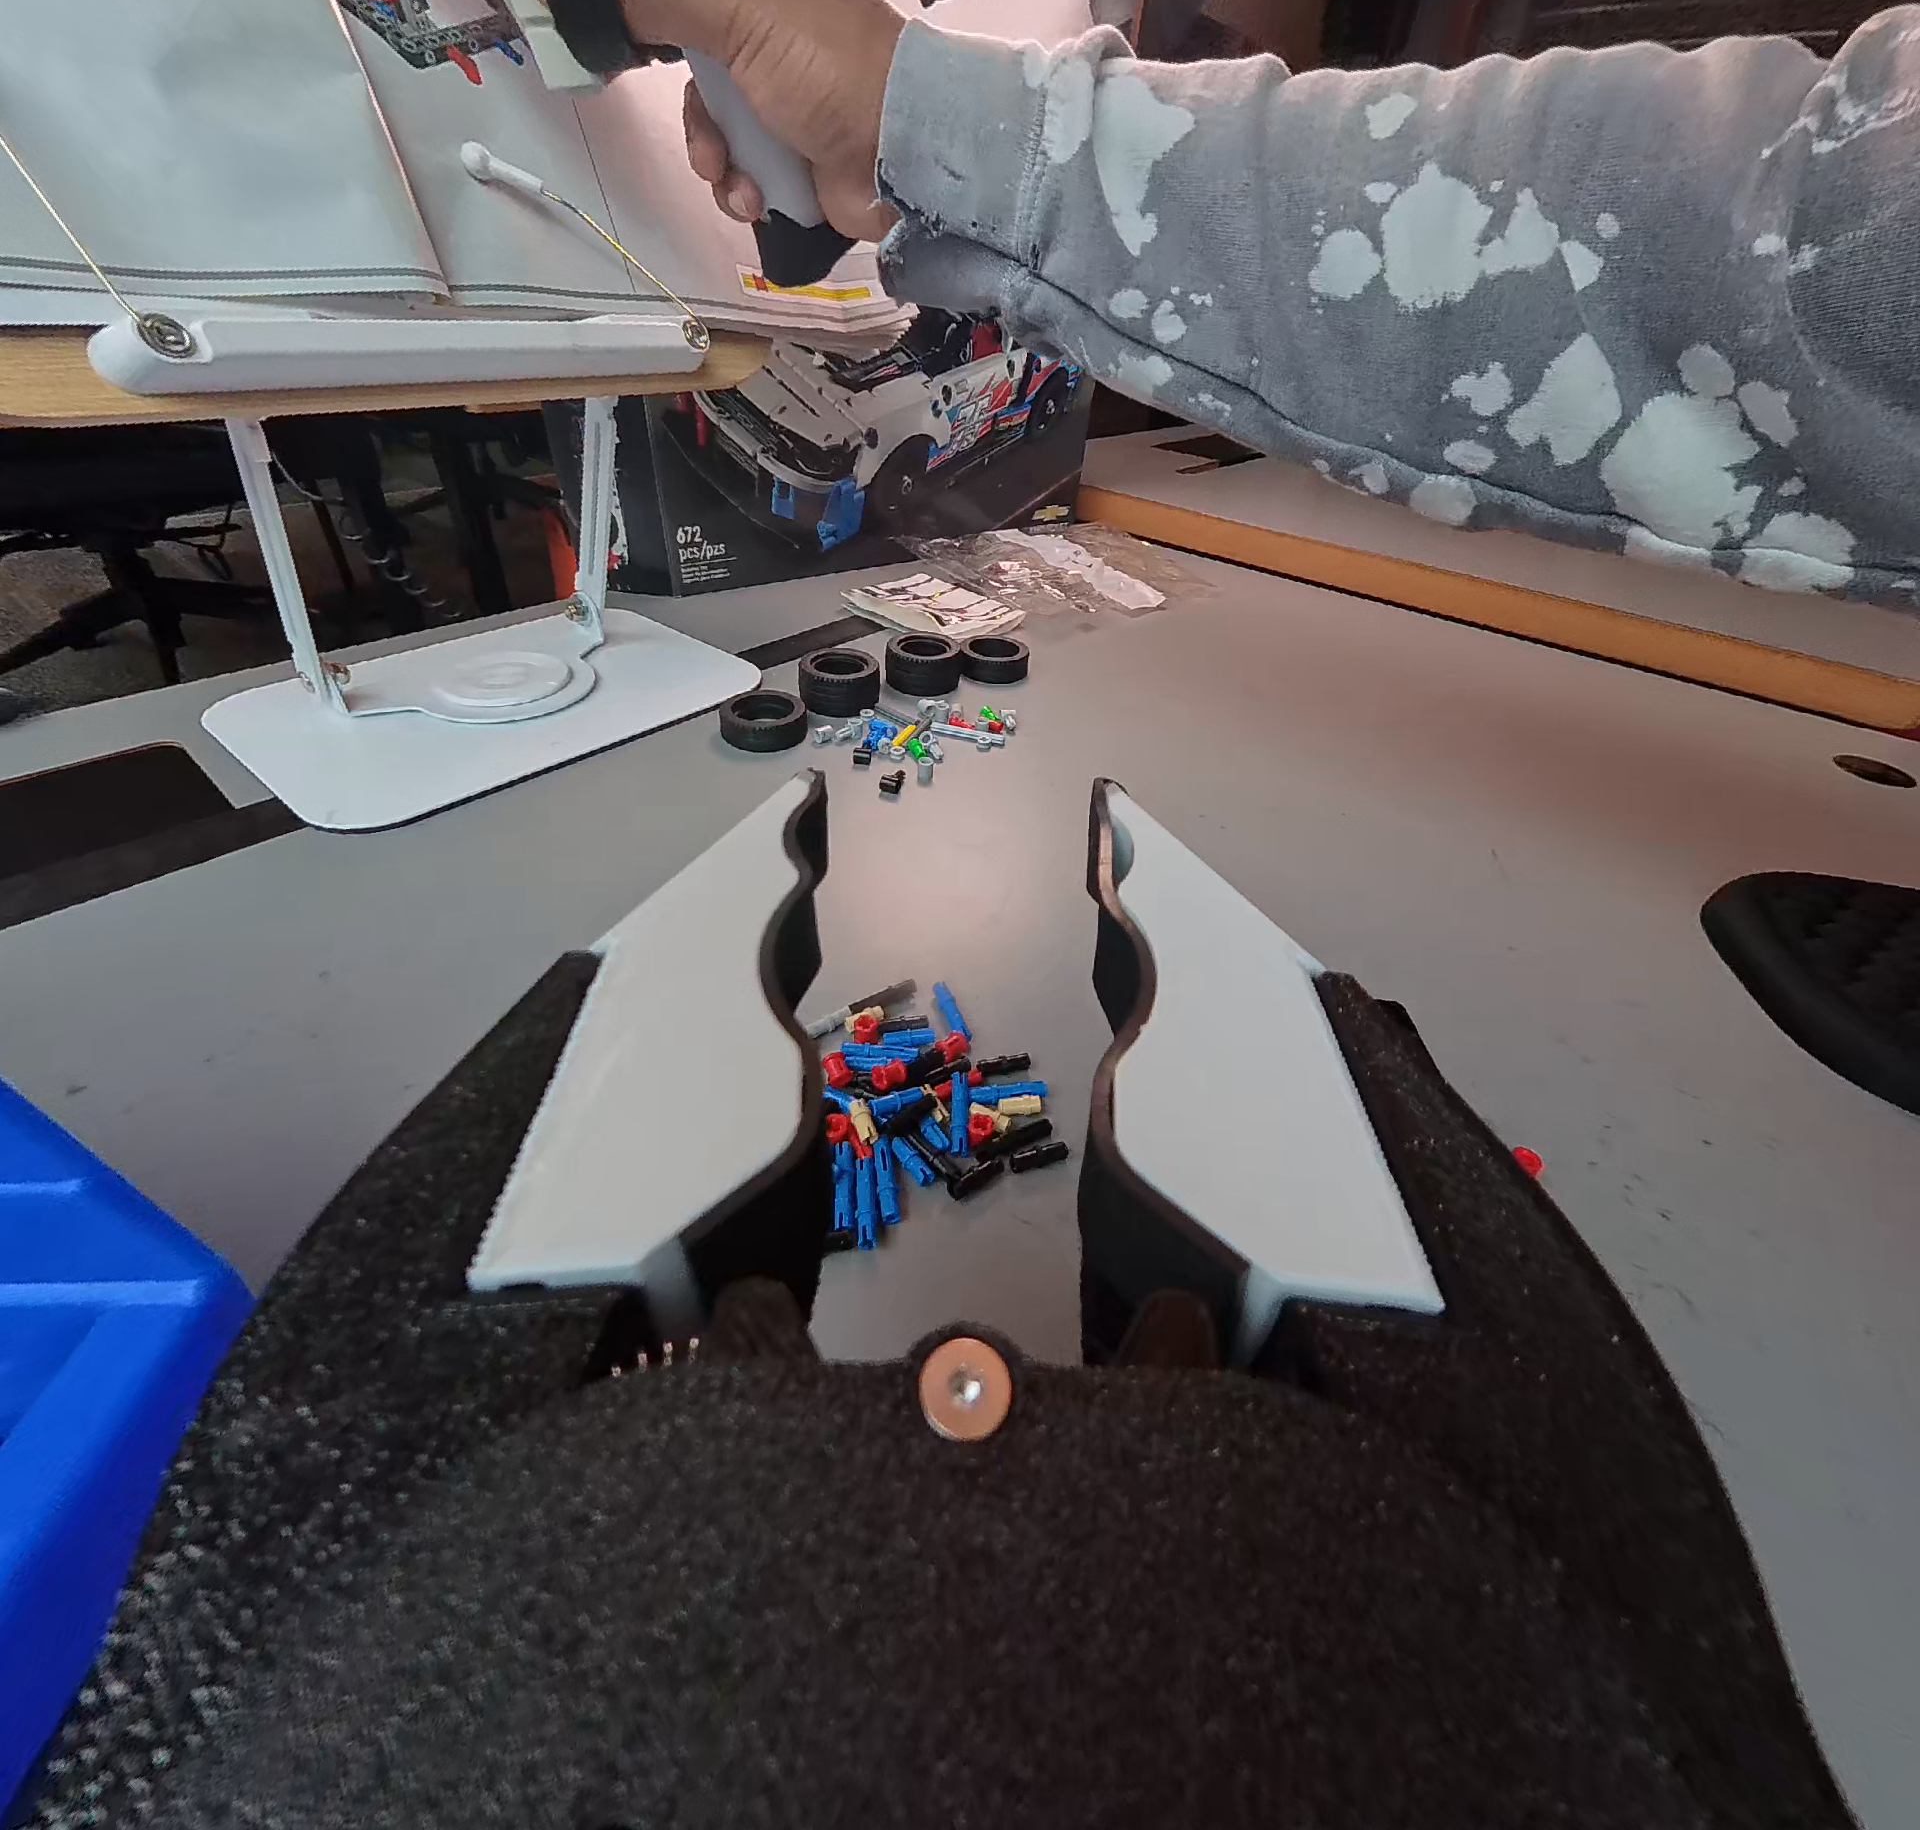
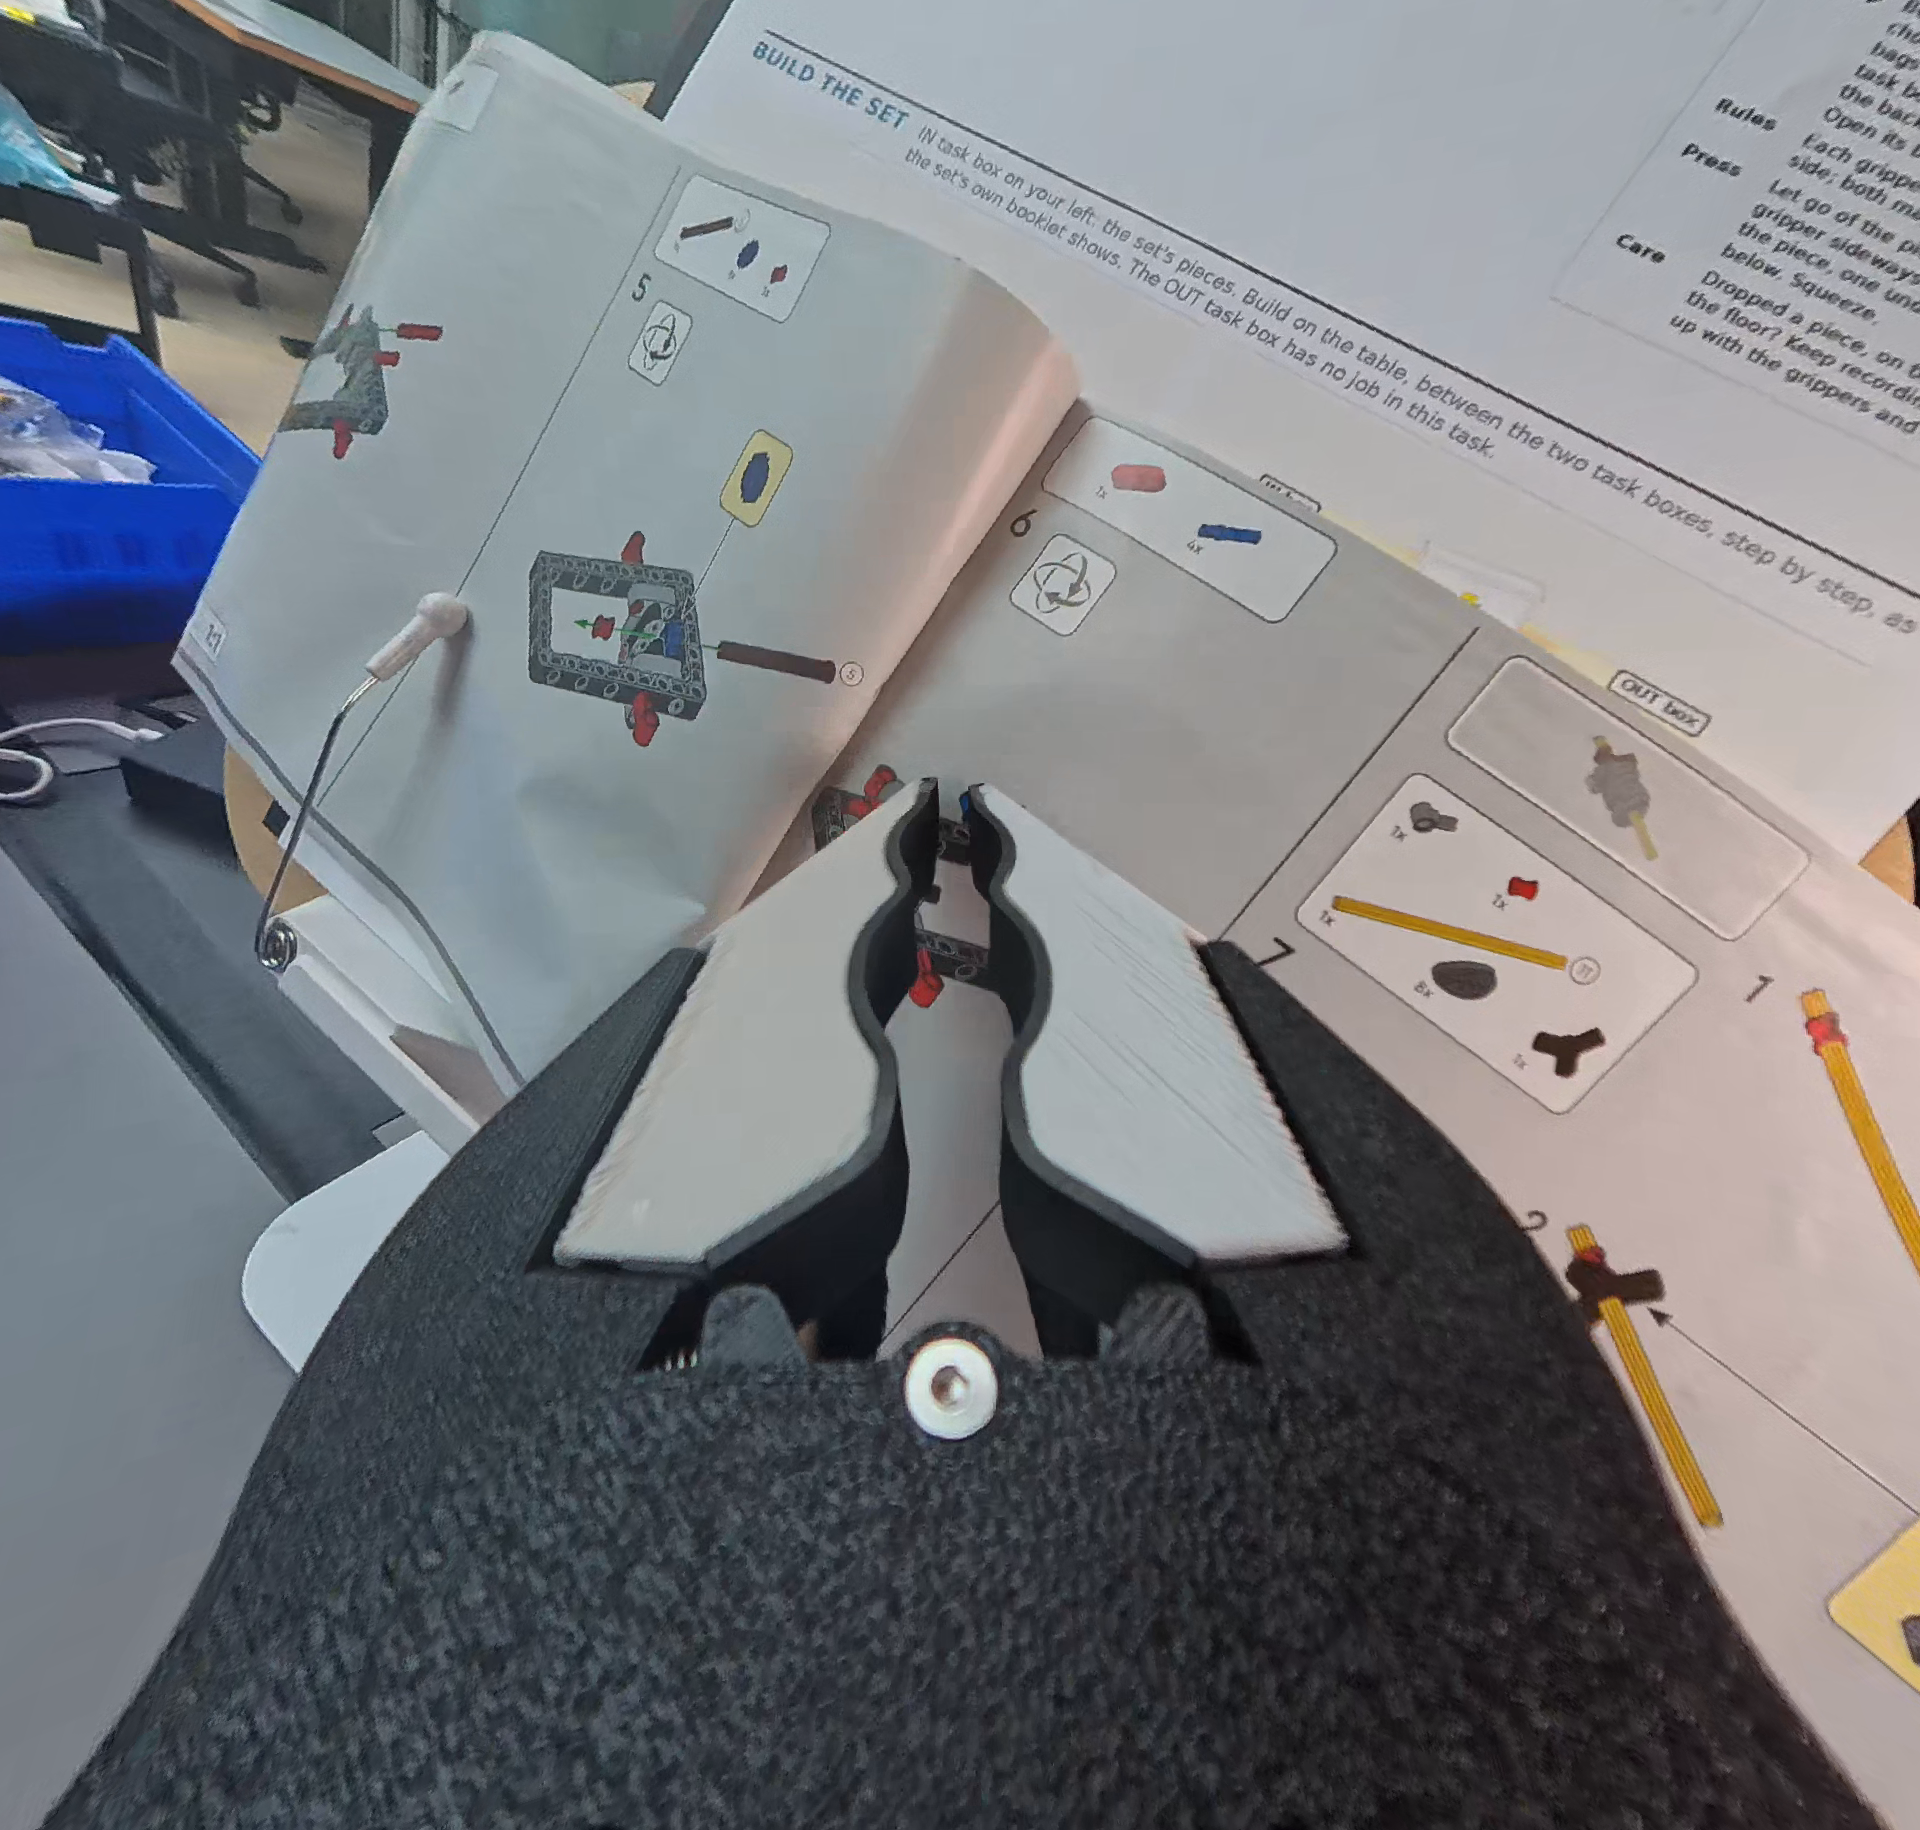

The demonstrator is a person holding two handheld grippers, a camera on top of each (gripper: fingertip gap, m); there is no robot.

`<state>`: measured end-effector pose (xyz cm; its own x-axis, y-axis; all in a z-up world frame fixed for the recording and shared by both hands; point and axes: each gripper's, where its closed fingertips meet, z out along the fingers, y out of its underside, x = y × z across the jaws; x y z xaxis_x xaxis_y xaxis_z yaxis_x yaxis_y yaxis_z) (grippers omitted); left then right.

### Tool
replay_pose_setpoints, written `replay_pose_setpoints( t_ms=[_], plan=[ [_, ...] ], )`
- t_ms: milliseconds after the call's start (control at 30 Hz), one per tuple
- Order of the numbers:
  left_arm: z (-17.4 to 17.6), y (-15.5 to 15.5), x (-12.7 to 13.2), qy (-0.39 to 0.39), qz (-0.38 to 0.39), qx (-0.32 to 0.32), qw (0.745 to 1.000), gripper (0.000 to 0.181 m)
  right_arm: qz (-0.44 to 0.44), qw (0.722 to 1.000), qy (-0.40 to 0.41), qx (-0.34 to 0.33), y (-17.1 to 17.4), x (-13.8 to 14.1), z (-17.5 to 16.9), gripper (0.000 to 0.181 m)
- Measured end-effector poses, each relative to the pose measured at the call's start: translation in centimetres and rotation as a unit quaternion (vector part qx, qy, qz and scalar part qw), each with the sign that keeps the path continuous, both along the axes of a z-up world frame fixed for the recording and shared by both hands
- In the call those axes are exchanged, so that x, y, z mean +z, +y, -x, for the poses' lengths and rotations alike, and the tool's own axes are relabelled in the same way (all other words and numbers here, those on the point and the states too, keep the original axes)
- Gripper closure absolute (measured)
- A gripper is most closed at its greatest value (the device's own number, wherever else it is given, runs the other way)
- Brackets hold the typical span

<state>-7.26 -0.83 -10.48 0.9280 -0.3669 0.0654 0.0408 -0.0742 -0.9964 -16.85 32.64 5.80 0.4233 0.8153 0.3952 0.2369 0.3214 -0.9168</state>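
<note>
My left gripper is open and empty, hovering over a pile of small blue, black, red and tan pins that lies on the grey table between its fingers. My right gripper has its jaws almost together, with nothing visible between the tips. It points at the lower middle of an open instruction booklet propped on a stand. In the left wrist view a hand in a grey spotted sleeve holds that gripper up at the booklet.
Beyond the pins lie black tyres, a scatter of small parts, sticker sheets, plastic bags and the set's box. The white stand base is at left. A blue bin sits near left. A printed sheet lies behind the booklet.
</note>
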Motion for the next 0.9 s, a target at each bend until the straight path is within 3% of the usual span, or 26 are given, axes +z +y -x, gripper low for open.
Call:
replay_pose_setpoints(
  t_ms=[33, 300, 900],
  plan=[
    [0.0, 0.0, 0.0, 0.0, -0.001, 0.0, 1.0, 0.131, -0.001, 1.0, -0.002, 0.0, -0.1, -0.4, -0.1, 0.176],
    [-0.1, 0.0, 0.0, -0.001, -0.001, -0.004, 1.0, 0.131, -0.009, 1.0, -0.012, 0.002, -0.8, -2.4, -0.5, 0.175],
    [0.1, 0.1, -0.1, -0.01, 0.008, 0.0, 1.0, 0.131, -0.008, 1.0, -0.009, -0.001, -0.8, -2.6, -0.6, 0.175]
  ],
)
